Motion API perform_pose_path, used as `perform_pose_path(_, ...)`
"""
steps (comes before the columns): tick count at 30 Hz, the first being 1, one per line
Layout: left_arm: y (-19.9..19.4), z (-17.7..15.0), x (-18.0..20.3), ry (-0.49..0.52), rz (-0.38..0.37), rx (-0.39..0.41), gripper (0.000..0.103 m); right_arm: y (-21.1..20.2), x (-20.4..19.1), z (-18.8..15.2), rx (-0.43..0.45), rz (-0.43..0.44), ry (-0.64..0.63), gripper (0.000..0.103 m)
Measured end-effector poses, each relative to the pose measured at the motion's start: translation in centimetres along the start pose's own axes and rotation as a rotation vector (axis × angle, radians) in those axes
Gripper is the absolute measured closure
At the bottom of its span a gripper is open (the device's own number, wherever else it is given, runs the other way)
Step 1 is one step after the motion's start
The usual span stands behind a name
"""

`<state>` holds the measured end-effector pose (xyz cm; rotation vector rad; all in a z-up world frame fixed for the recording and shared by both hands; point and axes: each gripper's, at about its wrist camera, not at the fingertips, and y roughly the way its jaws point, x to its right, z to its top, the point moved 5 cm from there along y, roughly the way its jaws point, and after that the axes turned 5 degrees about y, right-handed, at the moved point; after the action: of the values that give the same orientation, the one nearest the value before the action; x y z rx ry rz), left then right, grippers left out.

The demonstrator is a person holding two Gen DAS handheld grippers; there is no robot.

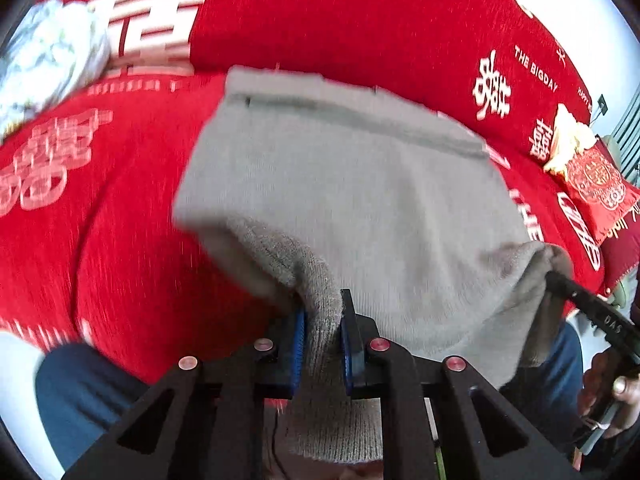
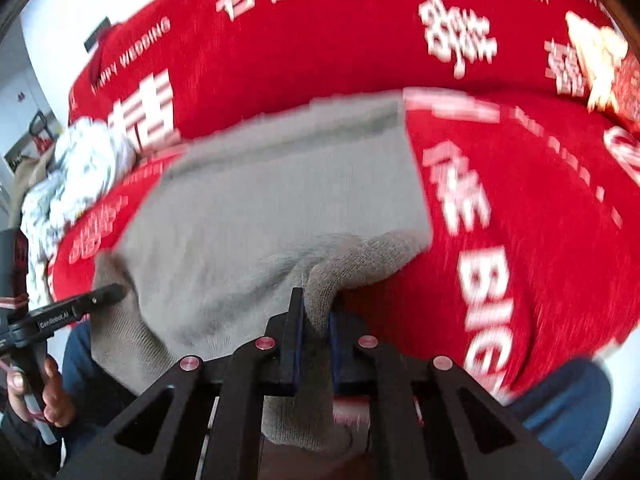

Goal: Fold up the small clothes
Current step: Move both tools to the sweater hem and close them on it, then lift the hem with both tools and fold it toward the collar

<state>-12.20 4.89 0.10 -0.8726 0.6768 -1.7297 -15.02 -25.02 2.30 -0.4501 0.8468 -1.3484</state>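
Note:
A small grey knit garment (image 1: pixel 352 184) lies spread on a red cover with white lettering (image 1: pixel 132 240). Its near edge is lifted off the cover. My left gripper (image 1: pixel 323 320) is shut on the near left corner, with grey fabric bunched between its blue pads. My right gripper (image 2: pixel 316 316) is shut on the near right corner (image 2: pixel 360 256), fabric pinched between its pads. Each gripper shows in the other's view: the right one (image 1: pixel 560 280) at the right edge, the left one (image 2: pixel 112 292) at the left edge. The garment's far hem (image 1: pixel 360 116) rests flat on the cover.
A crumpled white patterned cloth (image 1: pixel 48 60) lies at the far left of the cover. A red and gold cushion (image 1: pixel 592 176) sits at the far right. The person's blue trouser legs (image 1: pixel 80 392) are near the front edge, and a hand (image 2: pixel 52 396) holds the left gripper's handle.

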Motion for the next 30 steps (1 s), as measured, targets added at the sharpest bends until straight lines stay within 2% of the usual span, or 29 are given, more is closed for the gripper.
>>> perform_pose_path(2,0.5,1.9,0.0,-0.008,0.008,0.019,0.087,1.1,-0.1,2.7,0.032,-0.017,0.019,0.092)
perform_pose_path(4,1.6,3.7,-0.1,-0.015,0.02,0.025,0.087,3.0,0.3,4.2,0.026,-0.033,0.055,0.092)
perform_pose_path(7,3.7,4.2,-0.9,-0.031,0.035,-0.012,0.087,5.7,0.7,4.6,-0.006,-0.055,0.066,0.092)
perform_pose_path(11,3.6,3.3,-1.1,-0.06,0.001,0.009,0.083,6.4,1.2,3.5,-0.015,-0.048,0.069,0.087)
perform_pose_path(12,3.5,3.0,-1.2,-0.073,-0.018,0.001,0.072,6.2,1.3,3.4,-0.011,-0.038,0.079,0.083)
perform_pose_path(13,3.4,2.6,-1.2,-0.089,-0.046,-0.006,0.064,5.9,1.5,3.3,-0.018,-0.017,0.098,0.07)
perform_pose_path(15,3.0,1.6,-1.2,-0.13,-0.099,-0.021,0.014,5.0,1.9,2.9,-0.017,0.007,0.138,0.031)
perform_pose_path(16,2.6,1.0,-1.3,-0.154,-0.079,-0.017,0.008,4.4,2.0,2.5,-0.004,0.012,0.148,0.024)
perform_pose_path(17,2.2,0.3,-1.4,-0.166,-0.057,-0.002,0.007,3.7,2.1,1.9,0.02,0.024,0.155,0.022)
perform_pose_path(22,3.6,-3.2,-0.7,-0.18,-0.072,-0.078,0.007,3.7,1.6,-1.5,-0.021,0.03,0.117,0.022)
perform_pose_path(24,4.9,-4.4,0.1,-0.14,-0.035,-0.121,0.008,4.5,1.2,-2.2,-0.038,-0.003,0.078,0.024)
perform_pose_path(25,4.9,-4.6,0.7,-0.103,0.0,-0.105,0.009,4.5,0.5,-2.3,-0.015,-0.033,0.029,0.037)
perform_pose_path(26,4.8,-4.6,1.4,-0.063,0.022,-0.1,0.025,4.6,-0.3,-2.4,-0.025,-0.035,-0.019,0.077)
perform_pose_path(27,4.5,-4.4,1.9,-0.028,0.037,-0.086,0.055,4.7,-0.7,-2.4,-0.046,-0.022,-0.036,0.09)
perform_pose_path(28,4.0,-4.2,2.3,-0.002,0.018,-0.068,0.077,4.7,-1.0,-2.5,-0.065,-0.003,-0.038,0.09)
perform_pose_path(29,3.8,-4.0,2.5,-0.006,-0.025,-0.075,0.09,4.3,-1.3,-2.4,-0.059,0.006,-0.044,0.09)
perform_pose_path(30,3.5,-3.8,2.3,-0.027,-0.05,-0.069,0.09,3.8,-1.7,-2.3,-0.049,0.022,-0.057,0.09)
